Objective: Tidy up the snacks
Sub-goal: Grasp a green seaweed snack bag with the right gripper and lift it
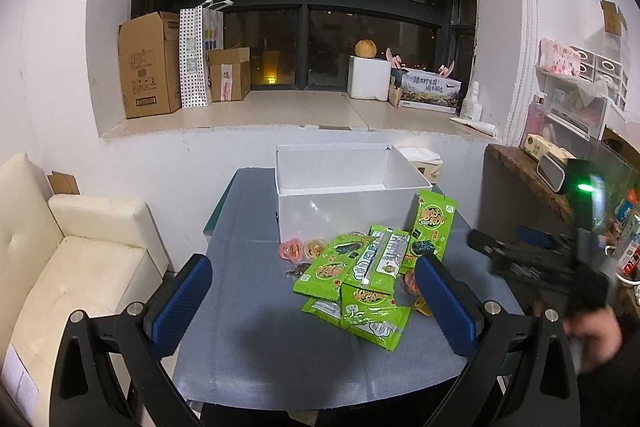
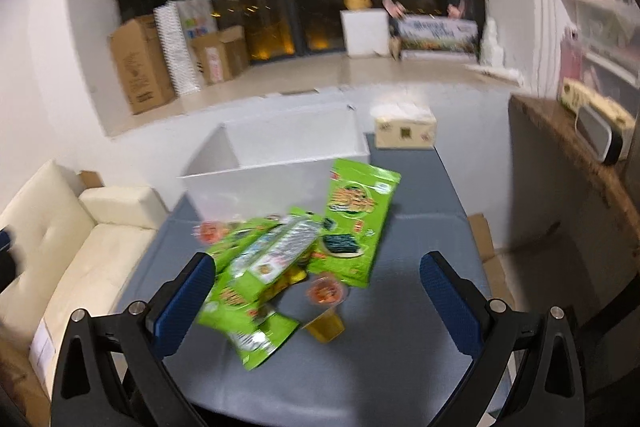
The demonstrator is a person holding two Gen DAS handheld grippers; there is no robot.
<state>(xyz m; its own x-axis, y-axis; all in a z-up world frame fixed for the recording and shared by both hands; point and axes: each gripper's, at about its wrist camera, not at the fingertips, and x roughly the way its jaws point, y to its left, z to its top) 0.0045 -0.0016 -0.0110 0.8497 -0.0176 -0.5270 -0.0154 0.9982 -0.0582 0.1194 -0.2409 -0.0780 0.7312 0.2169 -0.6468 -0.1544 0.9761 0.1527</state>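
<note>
A: What's the biggest thing here?

B: The grey surface (image 1: pixel 248 259), with a cream sofa (image 1: pixel 60 267) to its left. On the far half of the surface stands a white box (image 1: pixel 344 211), open at the top, and it looks empty inside.

A: And the snacks?

B: Heaped just in front of the box. Several green packets (image 1: pixel 360 279) overlap one another, and one stands tilted against the box's right corner. Small jelly cups (image 1: pixel 296 249) sit around the edges of the heap, one lying near the front in the right wrist view (image 2: pixel 326 289).

A: The tools?

B: The left tool (image 1: pixel 312 301) is spread wide with nothing between its fingers, held above the near side of the heap. The right tool (image 2: pixel 316 303) is just as wide and just as empty, aimed at the packets; its picture is blurred.

A: So which step?

B: I'd judge the very start: nothing is in the box yet. Next, one tool should come down over a single top packet, close on its edge, and lift it clear without dragging its neighbours.
</note>
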